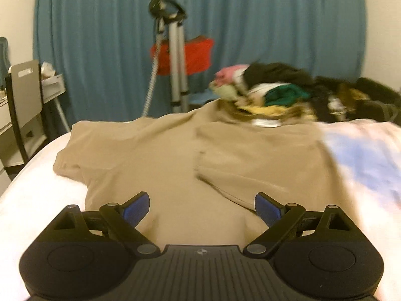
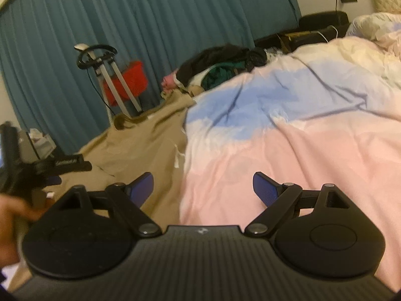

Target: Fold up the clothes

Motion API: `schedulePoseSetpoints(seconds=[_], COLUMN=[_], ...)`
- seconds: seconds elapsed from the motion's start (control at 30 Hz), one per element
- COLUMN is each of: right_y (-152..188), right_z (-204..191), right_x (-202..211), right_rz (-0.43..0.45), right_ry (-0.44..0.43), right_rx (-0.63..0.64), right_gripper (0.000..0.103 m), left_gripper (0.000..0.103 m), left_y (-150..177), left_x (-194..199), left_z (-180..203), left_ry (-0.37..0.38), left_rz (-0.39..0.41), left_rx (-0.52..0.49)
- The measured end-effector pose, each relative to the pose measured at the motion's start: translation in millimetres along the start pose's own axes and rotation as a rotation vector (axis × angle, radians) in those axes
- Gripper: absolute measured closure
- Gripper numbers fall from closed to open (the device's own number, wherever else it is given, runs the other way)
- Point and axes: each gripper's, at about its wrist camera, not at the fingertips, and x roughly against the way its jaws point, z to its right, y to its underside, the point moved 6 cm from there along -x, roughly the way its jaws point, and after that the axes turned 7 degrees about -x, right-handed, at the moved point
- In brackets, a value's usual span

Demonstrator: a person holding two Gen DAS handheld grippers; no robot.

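A tan T-shirt (image 1: 175,158) lies spread on the bed, its right side folded over toward the middle. My left gripper (image 1: 202,207) is open and empty, just above the shirt's near hem. In the right wrist view the same tan shirt (image 2: 140,145) lies at the left, on the pink and blue duvet (image 2: 288,135). My right gripper (image 2: 202,188) is open and empty, over the shirt's right edge and the duvet. The left gripper (image 2: 50,170) shows at the far left of that view, in a hand.
A pile of mixed clothes (image 1: 280,90) lies at the bed's far side, right of the shirt; it also shows in the right wrist view (image 2: 220,65). A tripod (image 1: 175,57) and red box (image 1: 185,55) stand before the blue curtain (image 1: 250,25). A chair and desk (image 1: 25,100) stand at left.
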Motion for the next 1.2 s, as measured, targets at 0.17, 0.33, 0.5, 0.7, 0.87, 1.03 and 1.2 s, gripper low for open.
schedulePoseSetpoints(seconds=[0.17,0.33,0.5,0.7,0.87,1.03,1.2], right_y=[-12.4,-8.5,9.5,21.1,13.1,18.4,51.7], right_z=[-8.7,-21.1,-29.9,-52.8,-75.6,-129.9,-216.2], right_x=[21.2,46.9,75.6,85.3,65.6,2.7,-83.1], right_rz=[0.046,0.035,0.006,-0.003,-0.065,-0.177,-0.271], right_ry=[-0.035,-0.079,-0.078,-0.075,-0.098,-0.154,-0.243], right_rx=[0.034,0.085,0.156,0.266,0.334,0.417,0.595], right_gripper=[0.015,0.015,0.015,0.015,0.015,0.016,0.016], left_gripper=[0.009,0.003,0.0,0.0,0.0,0.0,0.0], left_y=[14.6,25.2,47.5,58.4,59.5,61.6,73.0], left_x=[90.9,162.7,209.7,236.0,254.0,255.7,230.8], left_z=[21.9,30.2,10.9,-10.9,-35.8,-56.6,-81.6], left_ry=[0.063,0.107,0.149,0.136,0.153,0.157,0.161], left_rz=[0.063,0.069,0.098,0.13,0.174,0.206,0.175], left_rx=[-0.002,-0.005,0.076,0.08,0.117,0.103,0.183])
